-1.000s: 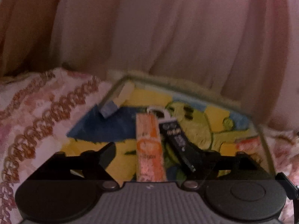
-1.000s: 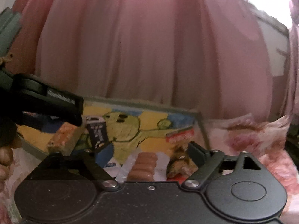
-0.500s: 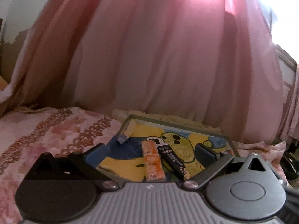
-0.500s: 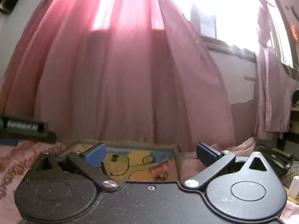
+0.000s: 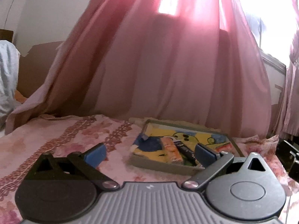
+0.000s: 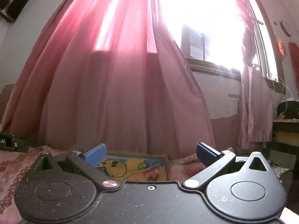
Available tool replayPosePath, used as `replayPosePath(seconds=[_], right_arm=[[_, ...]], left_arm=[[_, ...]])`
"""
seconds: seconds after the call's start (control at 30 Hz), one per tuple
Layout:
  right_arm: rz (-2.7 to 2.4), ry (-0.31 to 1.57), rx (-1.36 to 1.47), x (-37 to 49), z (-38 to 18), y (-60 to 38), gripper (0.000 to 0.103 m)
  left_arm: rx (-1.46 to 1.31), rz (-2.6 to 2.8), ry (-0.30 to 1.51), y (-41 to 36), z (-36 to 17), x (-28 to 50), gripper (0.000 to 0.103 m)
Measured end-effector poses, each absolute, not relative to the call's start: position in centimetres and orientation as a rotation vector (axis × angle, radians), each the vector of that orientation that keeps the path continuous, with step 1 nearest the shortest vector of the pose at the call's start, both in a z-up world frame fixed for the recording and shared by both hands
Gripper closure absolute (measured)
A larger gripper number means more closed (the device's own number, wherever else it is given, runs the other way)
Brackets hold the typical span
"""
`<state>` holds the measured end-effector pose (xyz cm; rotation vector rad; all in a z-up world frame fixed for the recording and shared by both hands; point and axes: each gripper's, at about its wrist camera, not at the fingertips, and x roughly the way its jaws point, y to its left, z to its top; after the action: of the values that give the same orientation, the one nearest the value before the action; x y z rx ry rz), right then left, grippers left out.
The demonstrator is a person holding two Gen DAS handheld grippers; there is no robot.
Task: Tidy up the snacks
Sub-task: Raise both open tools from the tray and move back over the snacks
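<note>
While both fingers gape empty | only left view shows tray snacks

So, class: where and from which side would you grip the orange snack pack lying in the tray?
Grip the orange snack pack across its narrow width, mid-length, coming from above. It lies flat in the tray, with a black pack alongside on its right, so clearance there looks tight.

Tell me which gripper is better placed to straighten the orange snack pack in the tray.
Left, probably. The left gripper is open with the orange snack pack between its fingertips' line of sight in the tray. The right gripper, also open, sees only the tray's far end; the pack is hidden.
</note>
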<state>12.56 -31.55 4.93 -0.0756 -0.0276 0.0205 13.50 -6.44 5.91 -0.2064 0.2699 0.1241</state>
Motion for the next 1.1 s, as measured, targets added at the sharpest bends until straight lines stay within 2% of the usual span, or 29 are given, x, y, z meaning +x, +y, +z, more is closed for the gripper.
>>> replayPosePath(seconds=[0.27,0.53,1.1], right_arm=[[0.043,0.093,-0.061,8.2,3.0,-30.8,0.001],[0.054,0.352,-0.152,6.6,-0.1,-28.9,0.001],[0.145,0.642,-0.237,9.0,-3.6,-26.9,0.001]], left_arm=[[-0.145,0.101,0.318,-5.5,3.6,10.0,0.000],[0.003,0.035,0.434,-6.3,-0.3,7.4,0.000],[0.090,-0.068,0.617,-7.2,-4.6,7.6,0.000]])
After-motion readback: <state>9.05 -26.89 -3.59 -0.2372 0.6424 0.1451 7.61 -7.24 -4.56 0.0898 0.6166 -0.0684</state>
